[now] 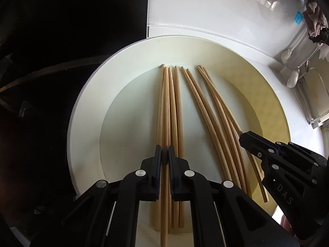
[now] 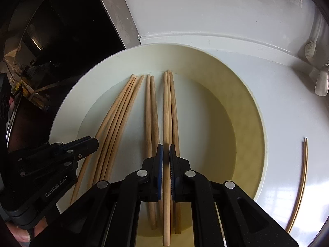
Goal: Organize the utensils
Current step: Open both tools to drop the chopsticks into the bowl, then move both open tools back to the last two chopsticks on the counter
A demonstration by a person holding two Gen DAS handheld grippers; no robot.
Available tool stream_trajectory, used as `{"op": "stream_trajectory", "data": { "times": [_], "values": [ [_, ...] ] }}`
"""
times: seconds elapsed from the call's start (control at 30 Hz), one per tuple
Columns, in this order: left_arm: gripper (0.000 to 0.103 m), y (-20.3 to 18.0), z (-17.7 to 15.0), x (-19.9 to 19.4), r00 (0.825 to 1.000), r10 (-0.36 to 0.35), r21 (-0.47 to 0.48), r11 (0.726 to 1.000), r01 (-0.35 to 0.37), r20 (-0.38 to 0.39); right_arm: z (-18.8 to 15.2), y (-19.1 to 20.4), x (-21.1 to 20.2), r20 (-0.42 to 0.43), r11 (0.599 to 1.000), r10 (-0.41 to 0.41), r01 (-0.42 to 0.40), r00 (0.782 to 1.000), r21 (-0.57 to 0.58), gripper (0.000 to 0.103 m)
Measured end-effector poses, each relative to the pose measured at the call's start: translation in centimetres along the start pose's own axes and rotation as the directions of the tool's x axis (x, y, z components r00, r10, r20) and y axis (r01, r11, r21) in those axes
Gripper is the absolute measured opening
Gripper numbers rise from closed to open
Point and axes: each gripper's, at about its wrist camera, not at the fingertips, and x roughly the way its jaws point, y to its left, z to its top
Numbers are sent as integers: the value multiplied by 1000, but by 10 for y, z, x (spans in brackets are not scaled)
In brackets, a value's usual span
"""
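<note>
Chopsticks are the thing to count: nine tapered light-brown wooden chopsticks [image 2: 152, 111] lie lengthwise in a round, cream, deep-rimmed plate [image 2: 67, 107], their narrow tips against the plate's far wall. They fall into three bunches of four, two and three.

The black left gripper [image 1: 165, 152] is pressed together on one chopstick [image 1: 164, 113] of the bunch of four. That stick runs straight ahead from between its blue-padded fingers, with one bunch-mate just to the left of the jaws and two just to the right. The pair lies further to this gripper's right, and the bunch of three beyond that.

The black right gripper [image 2: 166, 150] pinches one chopstick [image 2: 165, 113] of the bunch of three in the same way. The other two lie just to the right of its fingers and the pair just to their left. I cannot tell whether either pinched stick is lifted clear of the plate floor.

Each gripper shows in the other's view, and both point steeply down over the near half of the plate: the right gripper [image 1: 245, 139] over the three, the left gripper [image 2: 93, 143] over the four.

Well to the right of the right gripper, two thin sticks [image 2: 304, 175] lie side by side on the white countertop [image 2: 226, 10]. Far ahead and to the right are two white spoon-like utensils [image 2: 320, 84] (their shapes are too small to be sure of).
</note>
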Motion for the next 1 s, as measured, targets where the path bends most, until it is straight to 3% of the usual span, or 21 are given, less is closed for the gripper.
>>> {"op": "stream_trajectory", "data": {
  "times": [0.1,0.17,0.23,0.33,0.47,0.8,1.0],
  "values": [
    [8,2,0,2,1000,-12,-8,1000,12,-5,-1,2,3,-10,1000,-3,3,1000,-2,6],
    [17,3,1,0,1000,-9,-12,1000,9,6,-1,2,2,-9,1000,-6,6,1000,-2,7],
    [40,5,1,-5,1000,3,-16,1000,-2,26,0,1,1,3,1000,-11,11,1000,2,17],
    [61,10,2,-16,998,18,-31,999,-16,67,1,-2,-5,20,1000,-21,21,1000,9,20],
    [62,14,2,-25,996,34,-42,999,-31,81,-3,-8,-12,31,1000,-17,16,999,23,27],
    [79,17,-10,-49,992,45,-60,997,-38,121,-19,-8,-36,68,1000,-2,1,998,22,41],
    [83,9,-20,-67,986,49,-60,997,-40,159,-35,-12,-60,96,1000,-15,13,995,24,49]
  ]
}}
